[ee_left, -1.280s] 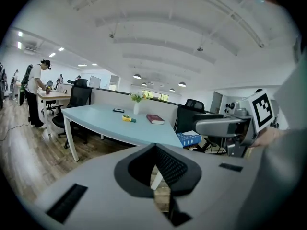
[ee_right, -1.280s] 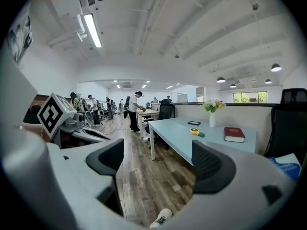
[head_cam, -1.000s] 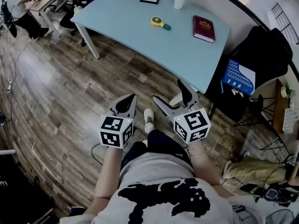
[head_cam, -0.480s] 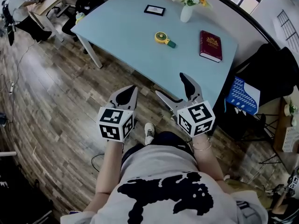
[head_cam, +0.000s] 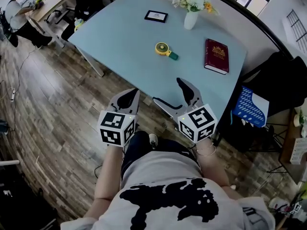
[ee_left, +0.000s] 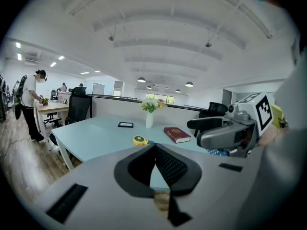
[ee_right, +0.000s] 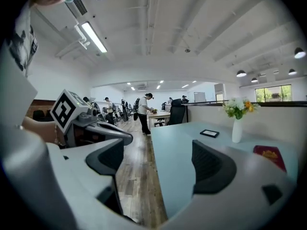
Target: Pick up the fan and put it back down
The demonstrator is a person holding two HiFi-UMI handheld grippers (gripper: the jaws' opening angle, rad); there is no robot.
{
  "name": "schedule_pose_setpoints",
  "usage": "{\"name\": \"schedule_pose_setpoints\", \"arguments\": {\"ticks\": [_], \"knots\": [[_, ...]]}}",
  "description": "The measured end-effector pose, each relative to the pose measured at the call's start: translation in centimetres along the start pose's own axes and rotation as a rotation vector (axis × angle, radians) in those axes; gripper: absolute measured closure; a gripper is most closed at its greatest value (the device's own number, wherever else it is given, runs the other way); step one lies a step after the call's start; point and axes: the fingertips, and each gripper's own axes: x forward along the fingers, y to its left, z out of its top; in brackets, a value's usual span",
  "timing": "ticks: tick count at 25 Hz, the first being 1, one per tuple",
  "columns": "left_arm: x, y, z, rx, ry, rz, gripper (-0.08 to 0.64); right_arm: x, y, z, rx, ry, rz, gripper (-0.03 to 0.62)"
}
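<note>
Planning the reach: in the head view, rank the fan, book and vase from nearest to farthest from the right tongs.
1. Fan, mid-table, straight ahead.
2. Book, to the fan's right.
3. Vase, near the far edge.

**Head view:** 1 camera high overhead, facing steeply down. The wearer's torso fills the lower frame. The light-blue table spans the upper half at middle range. The left gripper and right gripper sit near, at centre.

**Left gripper view:** low, near tabletop height, facing level across the table. Its own jaws are close at lower centre. The right gripper is at the right of the frame.

**Right gripper view:** similar height, facing along the table's edge. The wooden floor is at centre and the left gripper at left.

**Shared:** all 3 views show the table, white vase and red book. The head and left gripper views share the yellow fan.
</note>
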Motion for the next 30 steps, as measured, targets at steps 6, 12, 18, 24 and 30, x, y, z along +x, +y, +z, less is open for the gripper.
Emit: {"name": "schedule_pose_setpoints", "arguments": {"ticks": [6,12,18,24,30], "knots": [[3.4,-0.3,-0.3,0.01,0.045,-0.063,0.549,0.4,-2.2,-0.9,0.04,0.006,-0.019,0.156],[7.8,0.4,-0.2,0.014,0.085,-0.155,0.549,0.8,-6.0,-1.6,0.084,0.017,-0.126,0.16],[12.4,2.0,1.0,0.049,0.109,-0.253,0.549,2.7,-9.5,-1.6,0.104,0.028,-0.235,0.161],[16.3,5.3,3.6,0.096,0.129,-0.331,0.549,6.6,-12.7,0.1,0.124,0.011,-0.322,0.161],[20.1,8.6,4.3,0.104,0.173,-0.38,0.549,10.5,-15.6,0.6,0.132,0.038,-0.373,0.163]]}}
